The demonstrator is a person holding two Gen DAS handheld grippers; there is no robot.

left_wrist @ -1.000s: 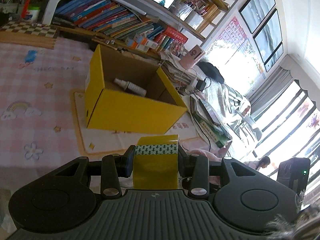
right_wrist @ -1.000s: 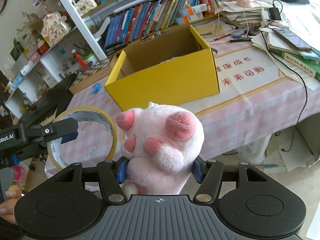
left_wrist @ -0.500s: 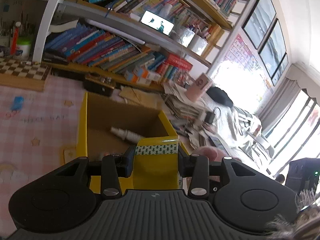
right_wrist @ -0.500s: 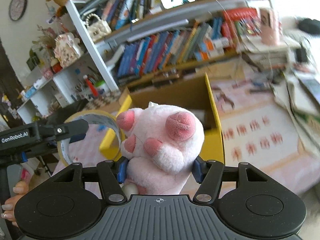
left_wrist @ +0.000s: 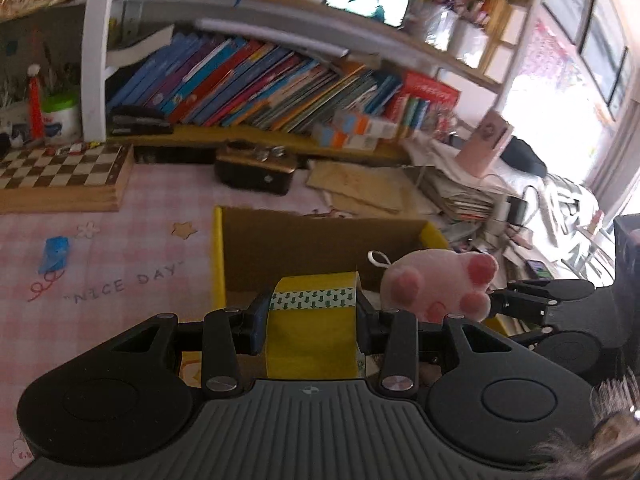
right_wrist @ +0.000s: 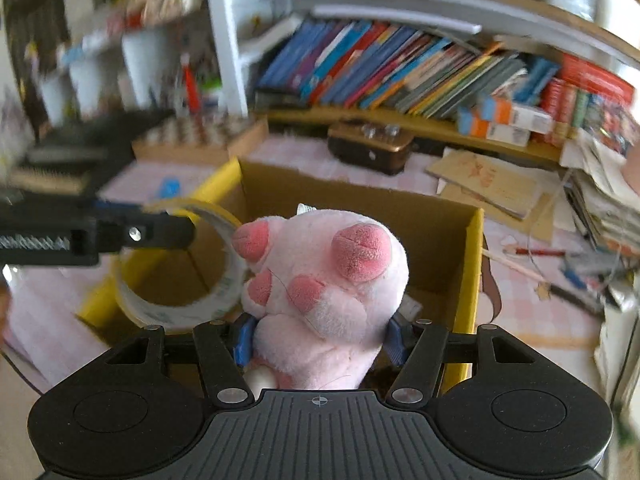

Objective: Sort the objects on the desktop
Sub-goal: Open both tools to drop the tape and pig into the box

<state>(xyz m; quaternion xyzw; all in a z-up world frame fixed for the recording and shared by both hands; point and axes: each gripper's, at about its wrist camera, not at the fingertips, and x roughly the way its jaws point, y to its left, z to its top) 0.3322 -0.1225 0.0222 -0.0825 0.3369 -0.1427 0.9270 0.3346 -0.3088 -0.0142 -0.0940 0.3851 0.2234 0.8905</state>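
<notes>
My left gripper [left_wrist: 310,320] is shut on a yellow tape roll [left_wrist: 314,328], held over the near edge of the open yellow cardboard box [left_wrist: 218,256]. My right gripper [right_wrist: 320,338] is shut on a pink plush paw [right_wrist: 320,280], held above the same box [right_wrist: 468,280]. In the left wrist view the paw [left_wrist: 436,284] and right gripper [left_wrist: 516,306] hang just right of the tape. In the right wrist view the tape roll [right_wrist: 180,292] and left gripper [right_wrist: 160,234] are at left, close beside the paw.
A chessboard [left_wrist: 60,176] lies at the back left of the pink checked tablecloth [left_wrist: 80,280]. A dark brown case [left_wrist: 256,168] and stacked papers [left_wrist: 452,188] lie behind the box. A bookshelf [left_wrist: 260,80] runs along the back.
Both grippers have moved forward and over the box with their loads. The two now hang side by side above its opening.
</notes>
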